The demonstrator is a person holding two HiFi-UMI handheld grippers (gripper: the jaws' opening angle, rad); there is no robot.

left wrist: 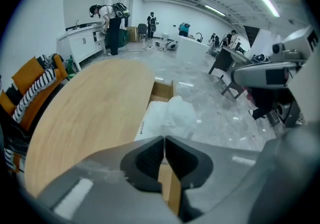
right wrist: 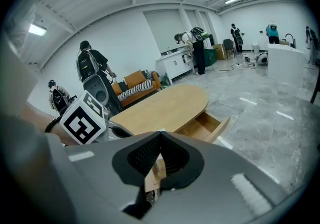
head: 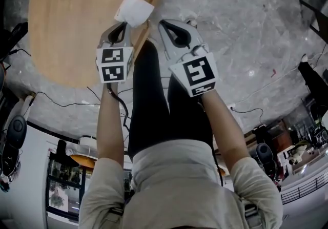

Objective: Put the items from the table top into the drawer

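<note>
White bag [left wrist: 167,115] lies in the drawer [left wrist: 161,90] — just ahead of left gripper [left wrist: 164,140]

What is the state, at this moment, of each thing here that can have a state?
Light wooden drawer: pulled open.
White soft package: lying inside the drawer.
Oval wooden table top: nothing on its visible part.
Left gripper: jaws together, holding nothing.
Right gripper: jaws together, holding nothing.
</note>
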